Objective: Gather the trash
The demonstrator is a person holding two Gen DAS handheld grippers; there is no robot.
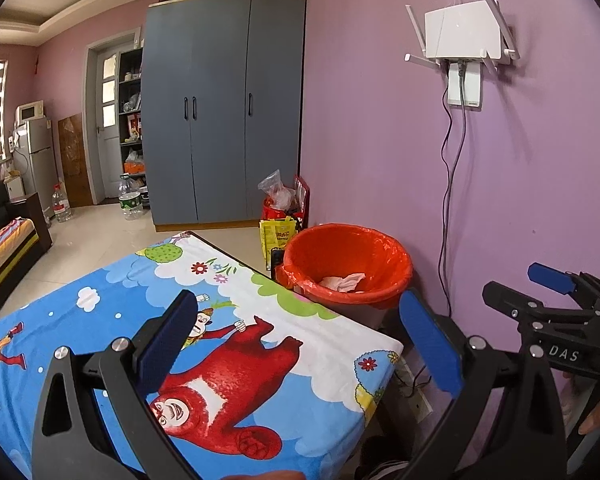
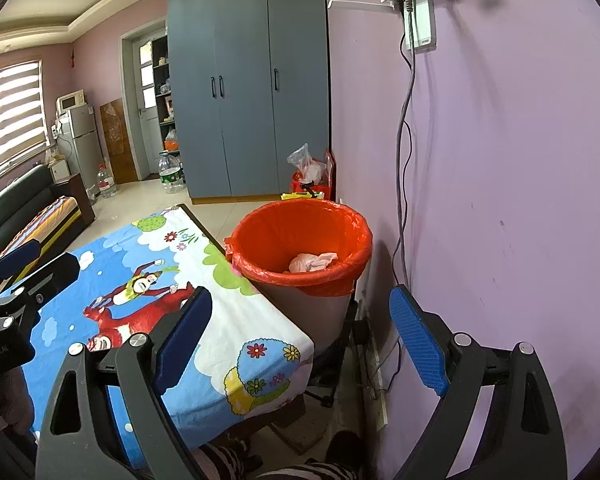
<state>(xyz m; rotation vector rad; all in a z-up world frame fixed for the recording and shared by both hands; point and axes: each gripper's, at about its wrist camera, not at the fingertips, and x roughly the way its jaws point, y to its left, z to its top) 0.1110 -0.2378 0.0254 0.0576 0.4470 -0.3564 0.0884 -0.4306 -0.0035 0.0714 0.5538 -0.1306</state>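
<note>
**Two empty grippers, one wad already in the bin**

Two views, and from the left wrist first: the left gripper (image 1: 300, 344) hangs over the near right corner of the cartoon tablecloth (image 1: 100, 320), its blue pads wide apart with nothing between them. Beyond the table's far right edge sits the trash bin (image 1: 348, 268) in its orange liner, against the purple wall (image 1: 500, 160), and a pale crumpled tissue (image 1: 346, 282) lies inside. At far right, the right gripper (image 1: 540, 292) pokes in.

Over to the right wrist: the right gripper (image 2: 300, 340) is spread just as wide, empty too, aimed at the bin (image 2: 300, 264). The tissue (image 2: 312, 262) rests low inside. I see no other scrap on the cloth (image 2: 140, 280). That wad looks feather-light, soft, crushable; I'd pinch it across its bulk if it needed moving.
</note>
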